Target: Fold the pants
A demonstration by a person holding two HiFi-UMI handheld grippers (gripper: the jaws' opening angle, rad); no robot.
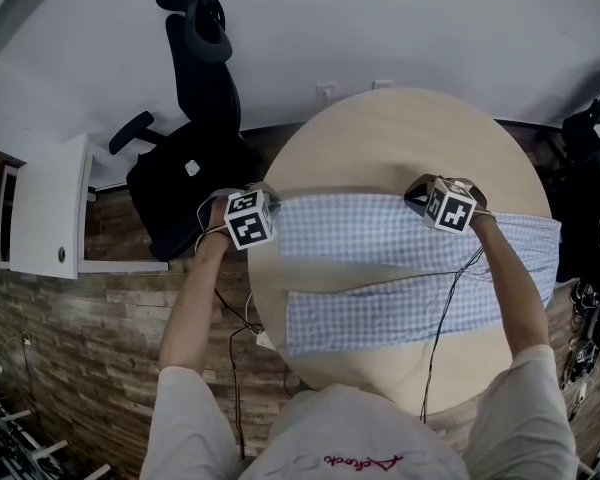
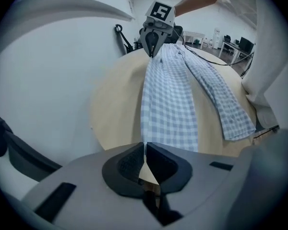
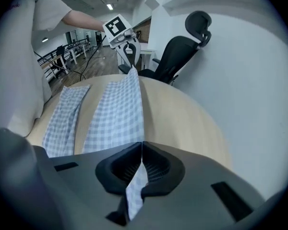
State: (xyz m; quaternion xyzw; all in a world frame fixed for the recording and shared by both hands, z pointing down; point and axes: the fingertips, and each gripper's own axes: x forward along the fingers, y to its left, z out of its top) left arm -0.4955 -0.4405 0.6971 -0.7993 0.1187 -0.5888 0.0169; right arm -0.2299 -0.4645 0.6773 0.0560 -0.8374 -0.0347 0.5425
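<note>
Far left, off the worktop (image 1: 380, 138): white cabinet (image 1: 50, 208) and a black office chair (image 1: 195, 98). Neither is in play.

Left hand-held gripper (image 2: 144, 152): jaws pressed together, pinching the pants (image 1: 380, 233) at the hem corner of the far leg (image 1: 370, 226). Only a thin edge of cloth sits between the tips. The right gripper view shows the checked fabric rising off the wood to that pinch.

The pants lie flat across the round worktop, hems to the left, waist to the right. The near leg (image 1: 380, 318) is untouched and sits parallel to the far one, with a strip of bare wood between them.

Right hand-held gripper (image 3: 140, 152): jaws closed on the same outer edge of the far leg, up toward the waist. Fabric shows between and below the pads.

My read on why: two pinches on one edge keep it taut, so the leg comes up as a straight line. That suits laying it over the near leg. Fold not yet made.

Watch items:
- The waist end overhangs the worktop's right rim and could drag the whole garment.
- A black cable (image 1: 442, 318) crosses the near leg and may get trapped under the fold.
- The left pinch looks shallow, so slip risk.
</note>
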